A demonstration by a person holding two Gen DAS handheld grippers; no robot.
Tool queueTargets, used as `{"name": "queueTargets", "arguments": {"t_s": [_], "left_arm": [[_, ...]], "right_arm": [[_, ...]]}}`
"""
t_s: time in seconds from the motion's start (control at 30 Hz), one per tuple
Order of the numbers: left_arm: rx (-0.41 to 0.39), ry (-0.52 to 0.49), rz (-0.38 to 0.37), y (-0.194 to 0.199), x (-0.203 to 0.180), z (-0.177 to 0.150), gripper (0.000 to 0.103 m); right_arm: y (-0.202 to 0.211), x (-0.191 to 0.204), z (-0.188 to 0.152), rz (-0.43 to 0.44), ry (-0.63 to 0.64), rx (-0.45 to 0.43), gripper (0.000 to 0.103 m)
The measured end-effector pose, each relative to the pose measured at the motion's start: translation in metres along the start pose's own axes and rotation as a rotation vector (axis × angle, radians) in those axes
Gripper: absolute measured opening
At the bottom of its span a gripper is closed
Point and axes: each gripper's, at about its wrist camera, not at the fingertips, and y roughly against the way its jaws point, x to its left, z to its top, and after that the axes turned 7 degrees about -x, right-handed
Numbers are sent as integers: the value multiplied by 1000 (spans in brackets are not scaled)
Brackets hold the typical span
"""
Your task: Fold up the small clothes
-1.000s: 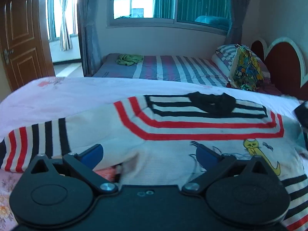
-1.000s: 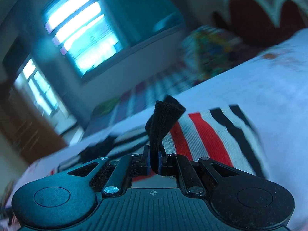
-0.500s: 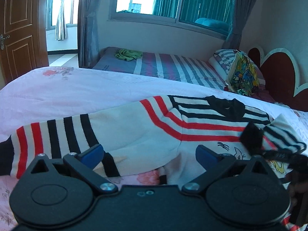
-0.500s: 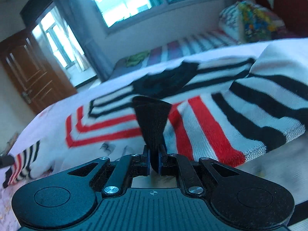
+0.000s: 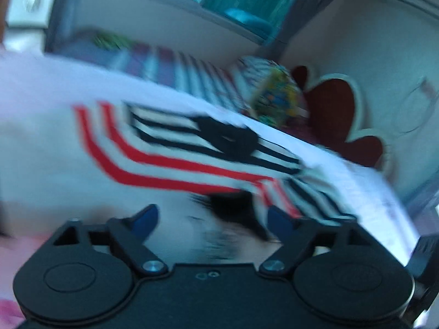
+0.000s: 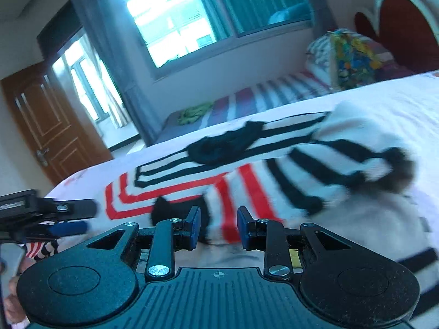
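Observation:
A white knit sweater (image 6: 170,189) with red and black stripes and a black collar (image 6: 227,142) lies flat on the pale bedsheet (image 6: 384,96). Its right sleeve (image 6: 315,170) is folded over the chest, and the black cuff (image 6: 175,209) rests on the red stripes. My right gripper (image 6: 218,226) is just behind that cuff; its jaws are opening and nothing is pressed between the pads. In the blurred left wrist view my left gripper (image 5: 212,218) hovers over the sweater (image 5: 164,164). Its jaws are closing, and the dark cuff (image 5: 233,205) sits ahead between them, untouched. The left gripper (image 6: 79,218) also shows at the left edge.
Behind this bed stands a second bed with a striped sheet (image 6: 274,93), a green cloth (image 6: 194,112) and a colourful pillow (image 6: 354,57). A red headboard (image 6: 406,27) is at the right. A wooden door (image 6: 55,126) and a bright window (image 6: 170,19) lie beyond.
The right gripper carried the sleeve across the sweater and let go of the black cuff, its jaws parting. The left gripper swung right and tilted, its jaws narrowing; its view blurred.

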Motion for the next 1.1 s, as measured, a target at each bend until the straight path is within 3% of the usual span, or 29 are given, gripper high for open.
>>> {"name": "queueTargets", "arguments": {"t_s": [0.13, 0.23, 0.27, 0.3, 0.37, 0.67, 0.8, 0.93, 1.1], "left_arm": [[74, 146, -97, -42, -7, -10, 60], [102, 203, -79, -73, -8, -16, 48], [110, 206, -66, -82, -7, -17, 39], [119, 203, -55, -92, -5, -18, 20], [127, 163, -32, -104, 0, -18, 5], [19, -51, 80, -63, 11, 3, 6], [26, -42, 98, -59, 22, -1, 6], [15, -34, 97, -60, 24, -5, 6], [13, -33, 97, -61, 25, -6, 6]], "right_arm": [[23, -26, 8, -47, -41, -19, 29], [41, -48, 12, -75, -94, -29, 29], [47, -55, 13, -83, -113, -31, 29], [52, -62, 14, -92, -129, -33, 29], [56, -72, 16, -106, -153, -36, 29], [59, -111, 23, -106, -351, -46, 29], [58, -119, 26, -105, -402, -49, 29], [57, -139, 28, -130, -487, -59, 41], [52, -153, 34, -129, -545, -54, 41]]}}
